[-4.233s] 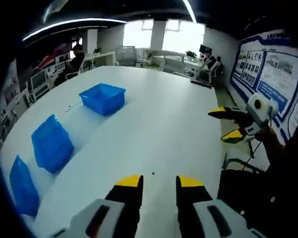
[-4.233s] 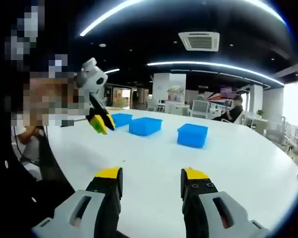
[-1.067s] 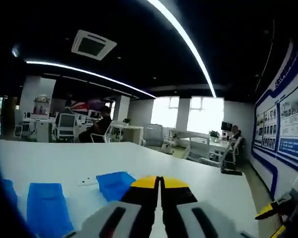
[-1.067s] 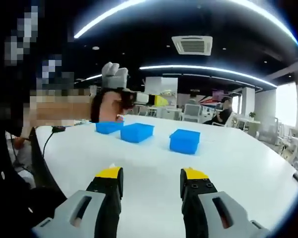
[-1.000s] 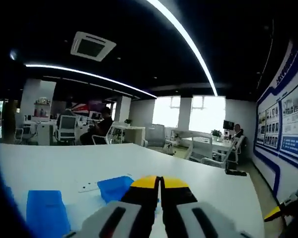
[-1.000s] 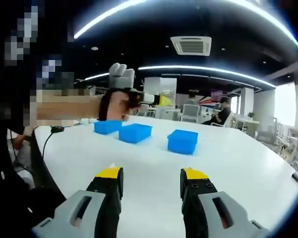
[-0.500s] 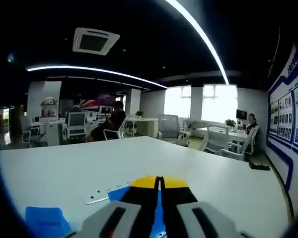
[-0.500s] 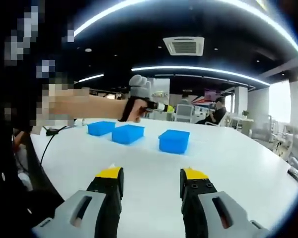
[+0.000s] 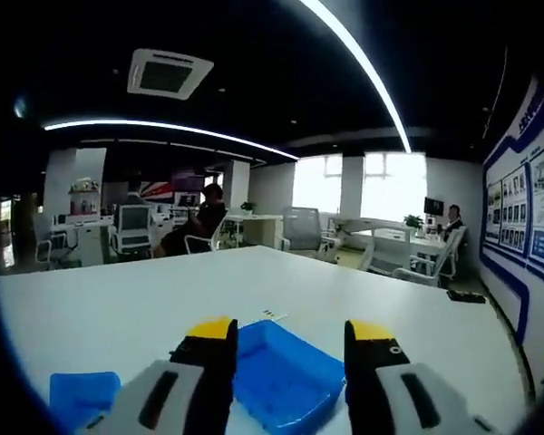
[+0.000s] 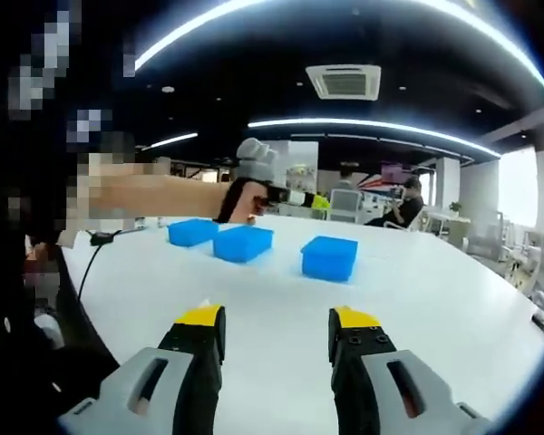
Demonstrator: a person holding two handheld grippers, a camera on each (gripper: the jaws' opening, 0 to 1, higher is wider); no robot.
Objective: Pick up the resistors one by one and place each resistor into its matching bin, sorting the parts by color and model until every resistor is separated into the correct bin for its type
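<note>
My left gripper (image 9: 292,330) is open, its yellow-tipped jaws standing to either side of a blue bin (image 9: 286,379) just below and ahead of them. A small pale strip (image 9: 274,315), perhaps taped resistors, lies on the white table (image 9: 118,308) just beyond that bin. A second blue bin (image 9: 82,399) sits at the lower left. My right gripper (image 10: 275,316) is open and empty over the table (image 10: 417,299). Three blue bins (image 10: 192,232), (image 10: 243,243), (image 10: 329,257) stand in a row ahead of it. A hand (image 10: 245,198) holds the left gripper (image 10: 315,201) above them.
A cable (image 10: 100,240) lies at the table's left edge. Office desks, chairs and seated people (image 9: 199,227) are far behind the table. A blue-trimmed wall with posters (image 9: 535,199) runs along the right.
My left gripper has gone from shut to open above the blue bin, and its view has moved closer to that bin. The right gripper has stayed open and nearly still.
</note>
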